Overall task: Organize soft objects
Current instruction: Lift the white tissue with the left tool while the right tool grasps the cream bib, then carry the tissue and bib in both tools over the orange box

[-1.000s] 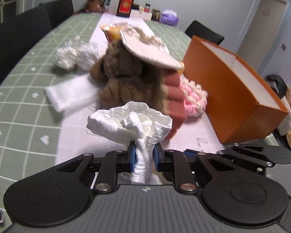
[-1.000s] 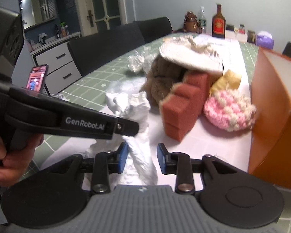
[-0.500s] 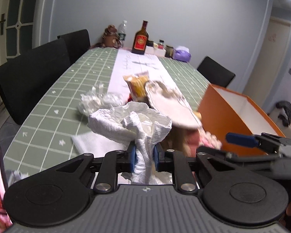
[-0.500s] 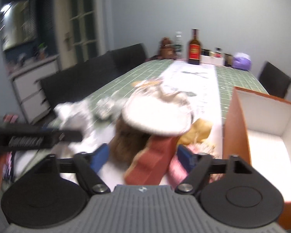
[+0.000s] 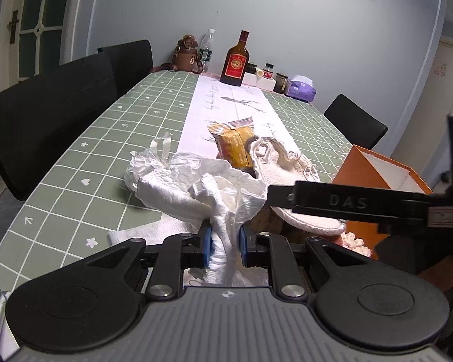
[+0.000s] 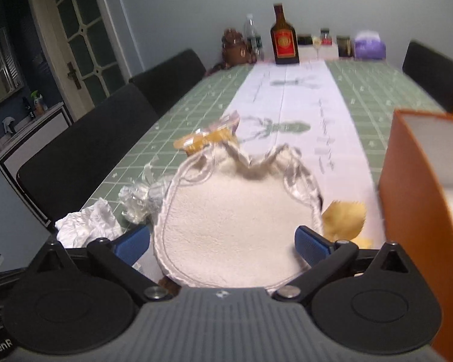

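My left gripper [image 5: 225,247] is shut on the twisted tail of a crumpled white tissue [image 5: 202,193], which it holds up above the table. A cream fleecy cloth with ties [image 5: 287,163] lies on top of a brown plush toy [image 5: 268,220]. In the right wrist view my right gripper [image 6: 222,241] hangs just over that cream cloth [image 6: 241,235]. Its jaws are opening wide, one blue pad on each side of the cloth, neither pressing on it. One of the right gripper's fingers [image 5: 347,202] crosses the left wrist view.
An open orange box [image 6: 407,211] stands at the right. A snack packet [image 5: 234,141], clear plastic wrap [image 5: 148,163], a flat white cloth [image 5: 148,232], a pink knitted piece [image 5: 355,241] and a yellow piece [image 6: 344,220] surround the pile. Bottles and jars stand at the far end; black chairs line the left.
The right jaws spread wide and left the white tissue, swinging right to the cream cloth. The left gripper rose a little and tilted up with the tissue still in it.
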The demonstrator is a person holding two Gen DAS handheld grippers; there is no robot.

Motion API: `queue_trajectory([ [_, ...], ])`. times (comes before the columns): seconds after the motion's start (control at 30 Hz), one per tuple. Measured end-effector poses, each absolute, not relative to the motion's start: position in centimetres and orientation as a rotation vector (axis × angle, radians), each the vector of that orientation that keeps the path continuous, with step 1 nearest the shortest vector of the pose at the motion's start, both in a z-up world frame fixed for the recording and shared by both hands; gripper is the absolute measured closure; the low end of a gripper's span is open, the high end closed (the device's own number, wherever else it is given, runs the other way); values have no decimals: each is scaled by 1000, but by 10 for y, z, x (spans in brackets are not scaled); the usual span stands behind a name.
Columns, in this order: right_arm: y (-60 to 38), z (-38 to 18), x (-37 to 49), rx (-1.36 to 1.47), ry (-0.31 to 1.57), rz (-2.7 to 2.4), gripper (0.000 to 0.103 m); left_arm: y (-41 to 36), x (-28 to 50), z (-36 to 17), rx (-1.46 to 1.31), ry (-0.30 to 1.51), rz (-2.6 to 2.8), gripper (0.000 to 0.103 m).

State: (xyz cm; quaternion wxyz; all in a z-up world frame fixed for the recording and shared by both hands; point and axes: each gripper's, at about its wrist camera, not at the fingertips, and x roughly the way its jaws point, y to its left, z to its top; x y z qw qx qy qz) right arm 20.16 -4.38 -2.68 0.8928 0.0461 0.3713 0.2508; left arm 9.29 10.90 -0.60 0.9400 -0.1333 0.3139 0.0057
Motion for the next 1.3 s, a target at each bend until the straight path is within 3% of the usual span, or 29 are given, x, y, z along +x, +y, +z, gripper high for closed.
queue_trajectory([
  [0.07,-41,-31,202,91,771,529,4,110,96,-8,-279,648,8,83],
  [0.2,-37,-28,197,51,761,544,39,110,101,-11,-284,659,-3,83],
  [0.37,-38,-32,200,75,799,594,60,109,103,-12,-283,666,-11,83],
  [0.43,-38,-32,200,85,807,621,80,109,103,-12,-280,667,-9,83],
  [0.5,-35,-30,197,67,803,638,89,109,103,-12,-277,665,-8,83],
  [0.63,-34,-26,192,42,780,651,94,106,101,-10,-267,662,-7,83],
  [1.3,-78,62,146,-52,527,651,96,82,67,55,-139,488,-15,83],
])
